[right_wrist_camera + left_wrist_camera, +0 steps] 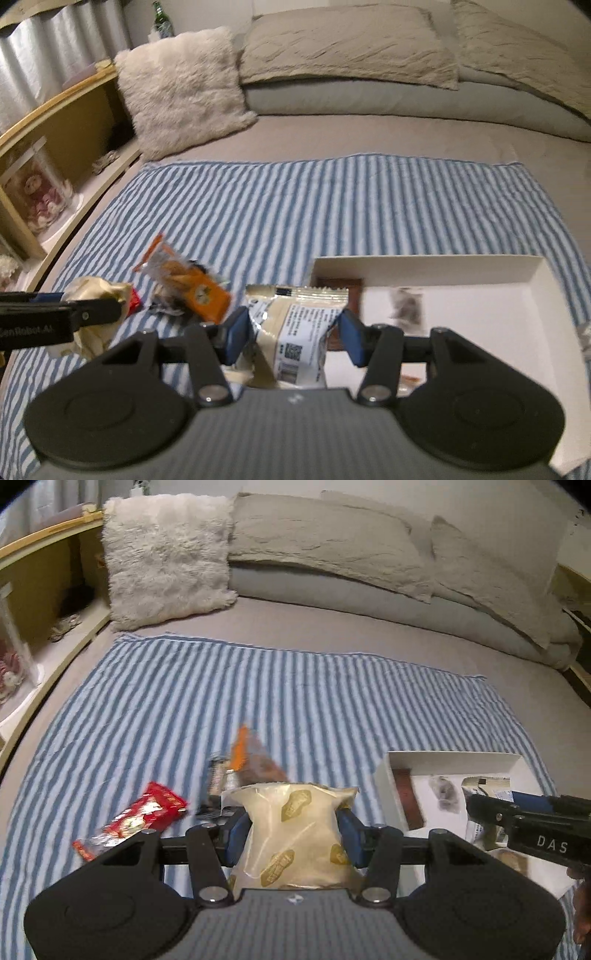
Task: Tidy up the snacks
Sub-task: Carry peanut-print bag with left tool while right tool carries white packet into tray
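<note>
A: Two grippers, both loaded. Left gripper [293, 834] is clamped on a cream pouch [295, 834] with gold peanut-shaped prints, blue pads pressing both sides, held above the striped blanket [258, 686].

B: Right one?

A: Right gripper [291, 332] is closed on a white packet [295, 332], barcode label facing the camera. It sits at the near left edge of the white box [424, 271].

B: Box contents?

A: A brown packet [341, 286] at the far left corner, a small clear packet with dark bits [406, 306] beside it. More stuff at the near side, too blurred to name.

B: Loose snacks?

A: On the blanket left of the box: an orange packet [192, 284], upright-ish in the pile, dark little wrappers [218, 779] next to it, and a red packet [147, 812] lying flat, further left.

B: Setting?

A: A bed [332, 624], fluffy cushion [166, 557], grey pillows [325, 539], wooden shelf [48, 572] on the left.
</note>
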`<state>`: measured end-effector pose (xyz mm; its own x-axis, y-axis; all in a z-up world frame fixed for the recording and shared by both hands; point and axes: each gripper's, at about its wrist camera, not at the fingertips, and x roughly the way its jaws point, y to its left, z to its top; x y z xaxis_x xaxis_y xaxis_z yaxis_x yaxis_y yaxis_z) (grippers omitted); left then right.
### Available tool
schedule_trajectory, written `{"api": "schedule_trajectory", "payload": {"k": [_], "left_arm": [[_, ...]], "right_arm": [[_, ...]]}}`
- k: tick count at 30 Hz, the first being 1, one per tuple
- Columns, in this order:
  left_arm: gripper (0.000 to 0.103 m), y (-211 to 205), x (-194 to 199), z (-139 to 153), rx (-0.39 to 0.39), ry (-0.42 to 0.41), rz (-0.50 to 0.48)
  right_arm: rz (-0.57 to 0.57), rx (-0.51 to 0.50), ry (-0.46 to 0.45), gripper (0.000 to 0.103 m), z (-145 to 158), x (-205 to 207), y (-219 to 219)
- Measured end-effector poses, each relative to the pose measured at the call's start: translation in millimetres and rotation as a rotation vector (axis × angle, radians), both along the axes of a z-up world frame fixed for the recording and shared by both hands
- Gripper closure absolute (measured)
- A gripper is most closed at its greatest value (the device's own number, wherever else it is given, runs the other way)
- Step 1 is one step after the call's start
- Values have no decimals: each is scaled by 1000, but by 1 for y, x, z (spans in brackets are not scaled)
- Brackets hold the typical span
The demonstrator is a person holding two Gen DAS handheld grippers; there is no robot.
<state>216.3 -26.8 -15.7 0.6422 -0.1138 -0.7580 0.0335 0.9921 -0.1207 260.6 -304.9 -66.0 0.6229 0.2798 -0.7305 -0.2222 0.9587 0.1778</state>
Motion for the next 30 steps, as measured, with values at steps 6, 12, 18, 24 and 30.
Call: {"api": "schedule_trajectory", "payload": {"k": [6, 12, 18, 24, 30], "left_arm": [[50, -34, 4, 1, -33, -12, -59], [50, -70, 8, -3, -68, 1, -113], [50, -106, 9, -14, -130, 56, -170], [50, -143, 2, -30, -163, 117, -241], [50, -173, -2, -49, -228, 186, -280]], "right_arm": [[-70, -16, -3, 45, -1, -5, -38], [-133, -20, 1, 45, -3, -11, -72], [-171, -25, 18, 44, -6, -18, -102], [-213, -43, 44, 44, -17, -23, -127], [-259, -38, 61, 44, -20, -29, -153]]}}
